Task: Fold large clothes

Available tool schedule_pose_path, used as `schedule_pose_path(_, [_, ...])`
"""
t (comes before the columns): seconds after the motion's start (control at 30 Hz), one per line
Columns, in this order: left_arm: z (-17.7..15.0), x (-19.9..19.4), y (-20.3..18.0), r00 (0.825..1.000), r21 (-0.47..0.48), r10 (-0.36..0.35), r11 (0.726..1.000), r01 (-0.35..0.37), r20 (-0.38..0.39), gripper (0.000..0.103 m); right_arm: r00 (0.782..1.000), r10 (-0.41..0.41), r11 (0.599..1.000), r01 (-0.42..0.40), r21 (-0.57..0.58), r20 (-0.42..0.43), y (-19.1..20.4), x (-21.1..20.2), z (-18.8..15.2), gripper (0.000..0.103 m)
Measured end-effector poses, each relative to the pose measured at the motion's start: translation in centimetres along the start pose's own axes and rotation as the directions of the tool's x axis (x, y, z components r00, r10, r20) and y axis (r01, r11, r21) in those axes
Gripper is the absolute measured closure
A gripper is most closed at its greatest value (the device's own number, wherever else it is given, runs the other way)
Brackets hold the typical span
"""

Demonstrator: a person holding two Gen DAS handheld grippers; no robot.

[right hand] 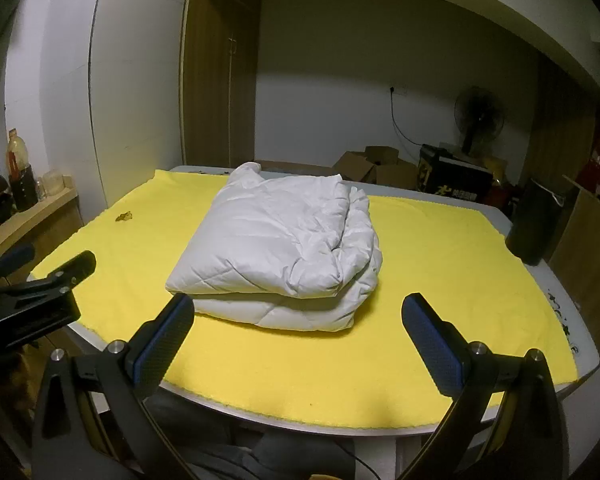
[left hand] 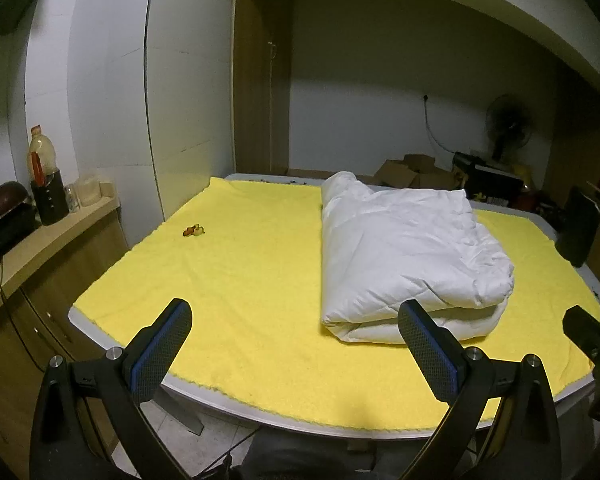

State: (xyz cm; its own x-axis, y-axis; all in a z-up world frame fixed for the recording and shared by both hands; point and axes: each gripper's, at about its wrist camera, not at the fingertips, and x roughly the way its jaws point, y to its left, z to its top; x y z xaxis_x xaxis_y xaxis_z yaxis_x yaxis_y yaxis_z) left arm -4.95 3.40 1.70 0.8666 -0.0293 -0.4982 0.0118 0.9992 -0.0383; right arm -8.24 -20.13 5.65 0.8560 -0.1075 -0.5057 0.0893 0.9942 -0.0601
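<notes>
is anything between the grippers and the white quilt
Nothing visible. Both the left gripper and right gripper are open and empty, with only bare yellow cloth between them and the folded quilt. The small scrap lies far off.

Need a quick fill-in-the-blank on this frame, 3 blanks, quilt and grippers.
1. The white quilt lies ___ on the yellow cloth.
2. Both the left gripper and the right gripper are ___.
3. The grippers hold ___.

Missing words: folded; open; nothing
</notes>
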Motion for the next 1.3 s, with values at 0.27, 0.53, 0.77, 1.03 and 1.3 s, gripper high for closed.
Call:
schedule_pose_path(0.27, [-0.5,0.9,-1.0,0.996,0.042,-0.073,0.996,0.075,-0.052,0.0,0.998,0.046,0.999,-0.045,0.023,-0.047,0.2,0.6,-0.3,0.0])
schedule_pose_path(0.53, [-0.9,1.8,-1.1,0.993,0.037,-0.066,0.997,0.07,-0.098,0.0,0.999,0.029,1.0,-0.029,0.004,-0.035,0.2,0.3,-0.5,0.0])
schedule_pose_path(0.77, [-1.1,1.7,-1.2,0.993,0.039,-0.066,0.997,0.07,-0.096,0.0,0.999,0.031,0.999,-0.031,-0.008,-0.037,0.5,0.2,-0.6,0.0])
schedule_pose_path(1.03, [-1.0,1.7,-0.9,0.994,0.042,-0.066,0.997,0.07,-0.091,0.0,0.999,0.032,0.999,-0.032,-0.009,-0.038,0.5,0.1,-0.6,0.0])
schedule_pose_path(1.3, [-1.0,1.7,-0.9,0.994,0.043,-0.065,0.997,0.069,-0.09,0.0,0.999,0.031,0.999,-0.031,-0.01,-0.041,0.7,0.1,-0.6,0.0])
